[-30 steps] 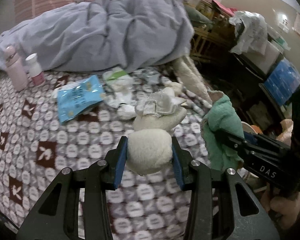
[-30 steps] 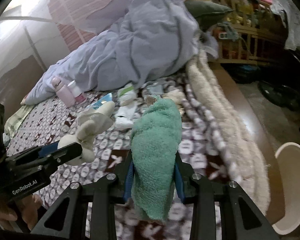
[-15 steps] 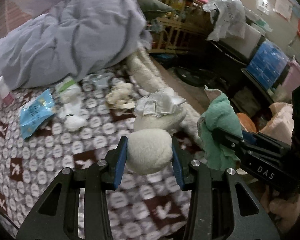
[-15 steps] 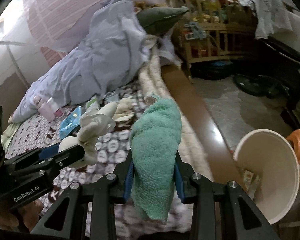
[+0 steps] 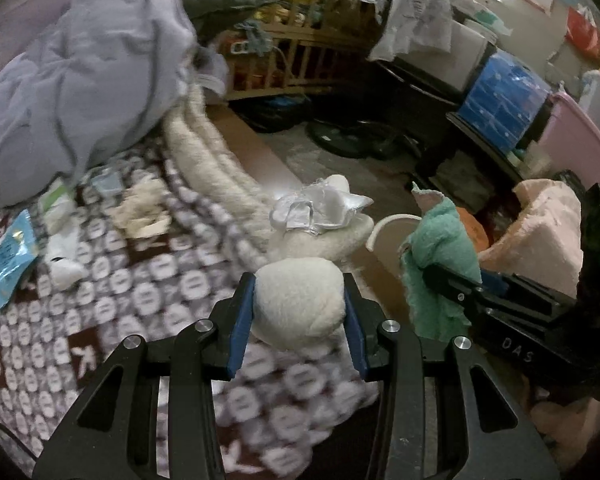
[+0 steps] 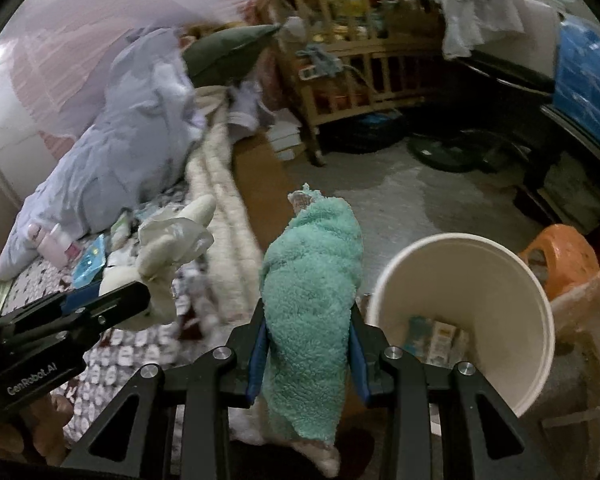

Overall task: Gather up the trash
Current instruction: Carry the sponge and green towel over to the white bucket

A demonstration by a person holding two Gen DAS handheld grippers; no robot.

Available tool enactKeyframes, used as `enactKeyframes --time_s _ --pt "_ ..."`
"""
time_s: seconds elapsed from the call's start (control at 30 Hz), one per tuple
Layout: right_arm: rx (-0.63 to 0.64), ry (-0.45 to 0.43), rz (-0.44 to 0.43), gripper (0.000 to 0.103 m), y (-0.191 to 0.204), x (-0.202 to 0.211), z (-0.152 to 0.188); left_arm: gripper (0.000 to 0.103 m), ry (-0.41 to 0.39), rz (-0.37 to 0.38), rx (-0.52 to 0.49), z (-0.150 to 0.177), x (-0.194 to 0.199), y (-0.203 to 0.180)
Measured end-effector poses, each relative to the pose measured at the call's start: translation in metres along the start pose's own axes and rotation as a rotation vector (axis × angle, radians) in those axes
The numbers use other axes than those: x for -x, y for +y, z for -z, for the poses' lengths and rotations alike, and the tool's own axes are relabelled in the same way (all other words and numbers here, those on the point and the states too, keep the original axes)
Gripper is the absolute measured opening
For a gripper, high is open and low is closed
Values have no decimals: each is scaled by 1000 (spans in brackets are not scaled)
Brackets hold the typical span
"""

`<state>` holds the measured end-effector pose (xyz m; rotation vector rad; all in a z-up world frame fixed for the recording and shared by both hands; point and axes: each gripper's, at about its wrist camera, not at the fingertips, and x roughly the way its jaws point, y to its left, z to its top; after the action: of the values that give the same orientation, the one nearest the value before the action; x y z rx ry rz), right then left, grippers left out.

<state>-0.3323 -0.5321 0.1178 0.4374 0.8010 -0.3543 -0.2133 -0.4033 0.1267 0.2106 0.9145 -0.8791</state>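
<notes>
Cream fleece bundle (image 5: 300, 304) topped with crumpled wrapper (image 5: 320, 210), gripped in left gripper (image 5: 298, 320) fingers over bed edge (image 5: 204, 160); green towel (image 6: 312, 280) clamped in right gripper (image 6: 310, 356) fingers beside white bin (image 6: 460, 300)

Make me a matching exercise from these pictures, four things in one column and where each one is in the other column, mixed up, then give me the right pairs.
Things:
1. green fuzzy cloth
2. cream fuzzy cloth
3. white bin
4. blue packet

Places:
A. lying flat on the patterned bedspread
B. clamped in the right gripper
C. on the floor beside the bed, with small boxes inside
D. clamped in the left gripper, crumpled clear plastic at its far end

Pairs: 1-B, 2-D, 3-C, 4-A
</notes>
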Motion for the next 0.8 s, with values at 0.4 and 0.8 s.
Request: enactKeyframes --time_s 0.4,0.8 --pt "-116 9 117 34 -73 4 2 39 53 71 -86 -18 -38 -60" --pt "-179 23 173 34 -116 -1 2 39 118 121 -118 -28 -80 -104"
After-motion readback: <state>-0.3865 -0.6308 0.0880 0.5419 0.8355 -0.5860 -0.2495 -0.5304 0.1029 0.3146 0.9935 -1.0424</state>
